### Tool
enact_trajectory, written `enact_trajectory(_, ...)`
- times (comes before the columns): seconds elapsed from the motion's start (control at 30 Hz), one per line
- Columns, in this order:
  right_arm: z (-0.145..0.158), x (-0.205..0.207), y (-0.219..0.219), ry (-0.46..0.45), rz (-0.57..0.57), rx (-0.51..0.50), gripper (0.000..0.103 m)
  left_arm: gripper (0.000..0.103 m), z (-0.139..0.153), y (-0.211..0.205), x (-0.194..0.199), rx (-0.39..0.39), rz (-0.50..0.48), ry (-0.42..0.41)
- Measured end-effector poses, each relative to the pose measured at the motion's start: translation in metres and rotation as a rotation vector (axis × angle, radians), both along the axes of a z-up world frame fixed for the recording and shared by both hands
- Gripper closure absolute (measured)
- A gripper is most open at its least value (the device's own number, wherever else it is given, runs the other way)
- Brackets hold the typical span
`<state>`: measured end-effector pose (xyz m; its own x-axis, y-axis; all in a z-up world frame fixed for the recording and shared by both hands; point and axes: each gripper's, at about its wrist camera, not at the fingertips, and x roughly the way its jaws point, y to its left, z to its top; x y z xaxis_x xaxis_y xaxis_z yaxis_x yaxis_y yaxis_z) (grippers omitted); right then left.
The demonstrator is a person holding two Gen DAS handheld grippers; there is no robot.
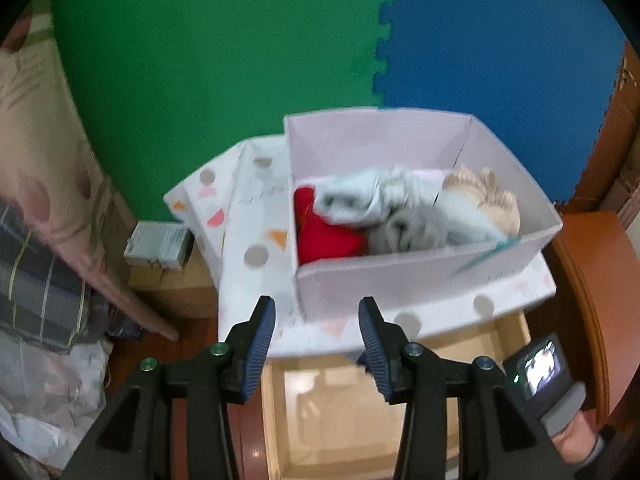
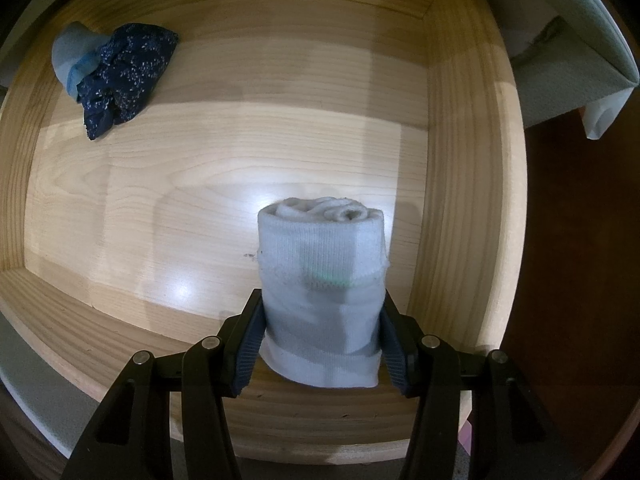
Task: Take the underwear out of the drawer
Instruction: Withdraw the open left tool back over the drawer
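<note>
In the right wrist view, my right gripper [image 2: 322, 332] points straight down into the wooden drawer [image 2: 452, 184] and is shut on a rolled pale-grey piece of underwear [image 2: 322, 264]. A dark blue speckled garment with a light blue part [image 2: 116, 76] lies in the drawer's far left corner. In the left wrist view, my left gripper [image 1: 318, 320] stands open with nothing between its fingers, just in front of a pale pink box [image 1: 384, 276]. That box holds a red item [image 1: 324, 236], white-grey rolled pieces [image 1: 384, 208] and a beige one [image 1: 488, 196].
The box sits on a dotted white lid or tray [image 1: 248, 220] above the open drawer [image 1: 360, 400]. Green [image 1: 220, 60] and blue [image 1: 500, 48] foam mats lie behind. Bedding and bags [image 1: 44, 260] are at the left, reddish wood furniture [image 1: 580, 260] at the right. The right hand's camera [image 1: 540, 368] shows lower right.
</note>
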<state>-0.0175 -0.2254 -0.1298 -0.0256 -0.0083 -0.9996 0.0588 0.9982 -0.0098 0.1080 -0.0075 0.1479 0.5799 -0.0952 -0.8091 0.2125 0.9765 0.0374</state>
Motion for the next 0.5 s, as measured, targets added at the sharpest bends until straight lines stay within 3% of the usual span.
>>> enact_trajectory(0.5,0.002,-0.001,-0.002,-0.008,-0.008,0.007,0.053,0.059,-0.114,0.008,-0.05,0.053,0.064,0.106)
